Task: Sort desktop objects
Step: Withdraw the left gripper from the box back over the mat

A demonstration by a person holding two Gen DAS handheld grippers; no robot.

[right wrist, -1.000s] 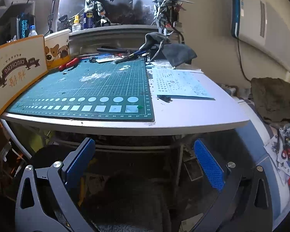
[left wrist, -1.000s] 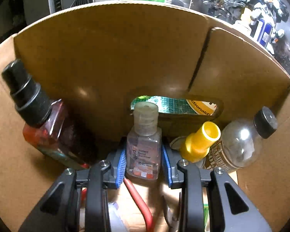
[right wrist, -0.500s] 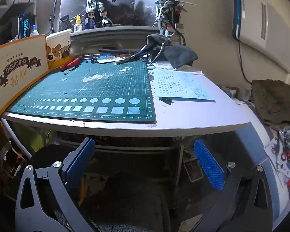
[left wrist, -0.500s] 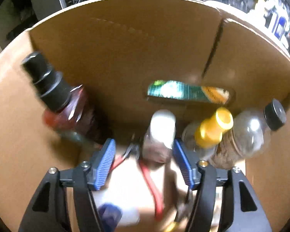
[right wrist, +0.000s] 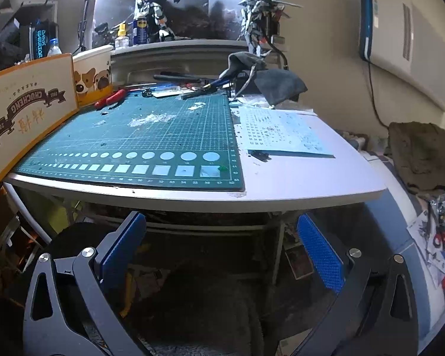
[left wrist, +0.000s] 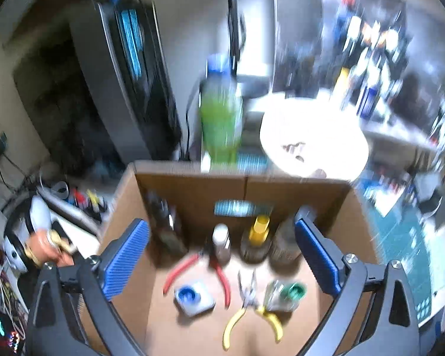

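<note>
While your left gripper [left wrist: 222, 255] hangs above the cardboard box [left wrist: 192, 195], its blue pads have just been spreading and now stand wide, with nothing pressed between them. The view from it is smeared, so small detail is lost. Looking into the box from left to right, you have a dark spray bottle [left wrist: 164, 225] leaning in the far left corner, then the small clear sanitizer bottle [left wrist: 221, 241] upright against the back wall, free of your pads, then a yellow-capped bottle [left wrist: 258, 237] and a brownish bottle [left wrist: 284, 243] just beside it. Nearer you on the box floor lie red-handled pliers [left wrist: 219, 270], a white square pot with a blue centre [left wrist: 192, 296], yellow-handled pliers [left wrist: 252, 311] and a clear jar with a green cap [left wrist: 287, 295]. Behind the box stands a green drink bottle [left wrist: 221, 121].

Your right gripper [right wrist: 221, 247] sits low before the front edge of the desk [right wrist: 296, 181], its fingers also wide and empty. On the desk, left to right, you see the orange-edged box wall [right wrist: 29, 109], a green cutting mat [right wrist: 151, 139] with red cutters [right wrist: 111, 98] at its far left corner, and a pale blue sheet [right wrist: 281, 133] beside the mat.
</note>
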